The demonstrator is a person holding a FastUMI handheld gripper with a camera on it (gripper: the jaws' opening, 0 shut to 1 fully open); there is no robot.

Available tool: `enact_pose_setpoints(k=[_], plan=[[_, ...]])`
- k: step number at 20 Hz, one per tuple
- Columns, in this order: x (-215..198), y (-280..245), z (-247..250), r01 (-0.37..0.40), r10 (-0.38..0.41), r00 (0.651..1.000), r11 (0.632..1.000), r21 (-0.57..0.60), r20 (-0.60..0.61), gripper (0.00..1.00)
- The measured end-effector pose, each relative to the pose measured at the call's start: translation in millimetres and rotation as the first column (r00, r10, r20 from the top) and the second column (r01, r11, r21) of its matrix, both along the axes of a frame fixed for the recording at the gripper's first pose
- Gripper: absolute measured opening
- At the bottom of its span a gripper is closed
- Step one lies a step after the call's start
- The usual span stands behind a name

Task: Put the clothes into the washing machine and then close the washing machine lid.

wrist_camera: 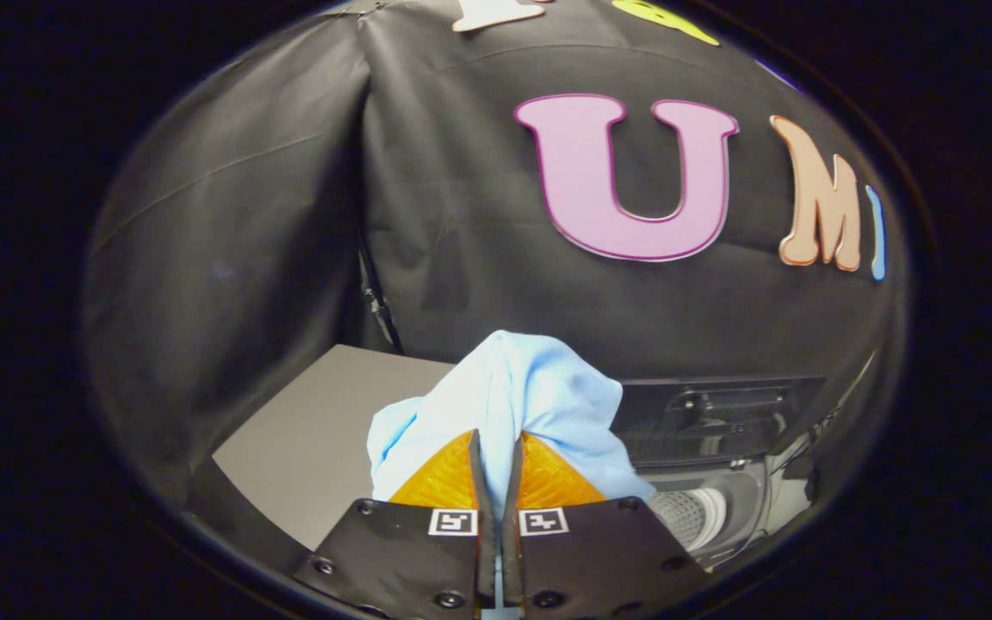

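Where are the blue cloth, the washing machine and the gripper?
Blue cloth (513, 379): gripper view, its bunched top.
Washing machine (703, 508): gripper view, open drum.
Gripper (496, 456): gripper view, between fingertips, shut on the cloth.

The gripper (496, 452) sits at the bottom centre of the frame, its two fingers pressed close together on a light blue cloth (513, 392) that bunches up above and around them. To the lower right lies the washing machine (720, 491), its lid (720, 413) raised and the ribbed drum visible. A grey table (315, 430) spreads at lower left, before the black booth wall (272, 224).
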State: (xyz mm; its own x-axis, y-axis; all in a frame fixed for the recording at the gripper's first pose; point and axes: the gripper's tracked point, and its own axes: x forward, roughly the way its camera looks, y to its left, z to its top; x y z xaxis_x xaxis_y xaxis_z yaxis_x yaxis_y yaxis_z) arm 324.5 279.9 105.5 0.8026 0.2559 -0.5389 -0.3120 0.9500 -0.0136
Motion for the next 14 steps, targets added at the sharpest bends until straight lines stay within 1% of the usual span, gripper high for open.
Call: enact_pose_setpoints(k=[2,5,9,14], plan=[[2,-34,5,0.036,-0.037,0.999,0.999,0.009,0.008,0.03],[13,-87,3,0.099,-0.098,0.995,0.995,-0.012,0.021,0.03],[26,-141,-3,0.183,-0.182,0.982,0.983,-0.005,0.049,0.03],[40,-201,-35,0.262,-0.254,0.962,0.961,-0.089,0.096,0.03]])
